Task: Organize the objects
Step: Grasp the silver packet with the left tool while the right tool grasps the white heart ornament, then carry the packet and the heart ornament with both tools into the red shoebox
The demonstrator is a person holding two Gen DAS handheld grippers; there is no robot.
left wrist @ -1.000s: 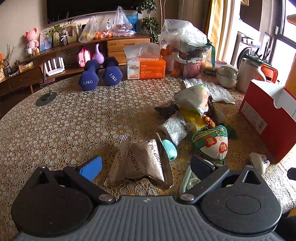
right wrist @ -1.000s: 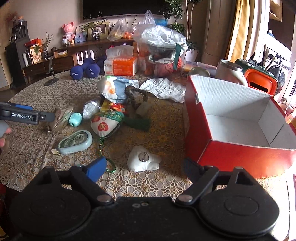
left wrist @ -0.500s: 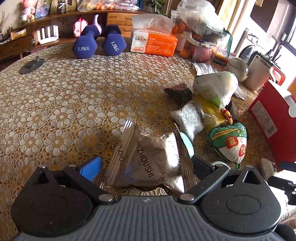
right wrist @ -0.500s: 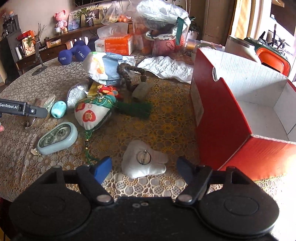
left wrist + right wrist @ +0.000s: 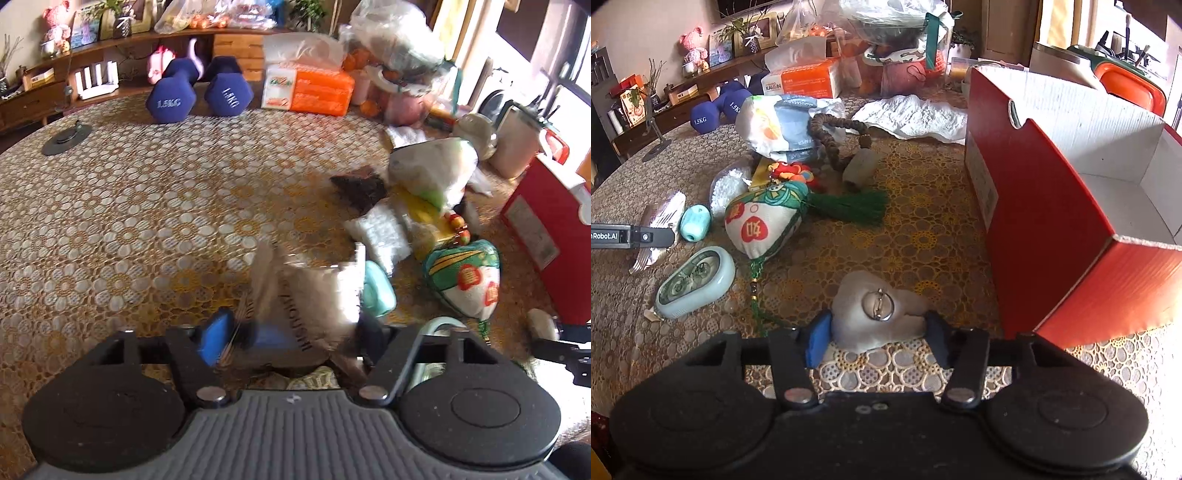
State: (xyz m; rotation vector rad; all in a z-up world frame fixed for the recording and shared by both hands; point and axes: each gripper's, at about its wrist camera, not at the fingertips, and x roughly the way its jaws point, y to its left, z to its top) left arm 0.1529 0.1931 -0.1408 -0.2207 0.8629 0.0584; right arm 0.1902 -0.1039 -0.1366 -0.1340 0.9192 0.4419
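A silver foil packet [image 5: 314, 295] lies on the lace-covered table [image 5: 147, 221], buckled up between the pads of my left gripper [image 5: 293, 334], whose jaws are closing and press on its two edges. In the right wrist view a white tooth-shaped pouch [image 5: 857, 317] with a metal ring sits between the pads of my right gripper [image 5: 877, 338]. These jaws are closing too, and both pads touch the pouch's sides. An open red box [image 5: 1052, 206] with a white inside stands just right of the pouch. The left gripper's finger [image 5: 646, 236] shows at the left edge.
Between the two grippers lie a teal egg-shaped thing [image 5: 376, 291], an embroidered sachet [image 5: 761, 221] with a green tassel [image 5: 857, 206], a pale green case [image 5: 696, 282], a bead string [image 5: 831, 129] and bags. Blue dumbbells [image 5: 199, 92] and an orange tissue box [image 5: 306, 88] stand at the far edge.
Both grippers came down and forward over their objects. The left jaws narrowed onto the foil packet, which buckled upward. The right jaws narrowed onto the white pouch.
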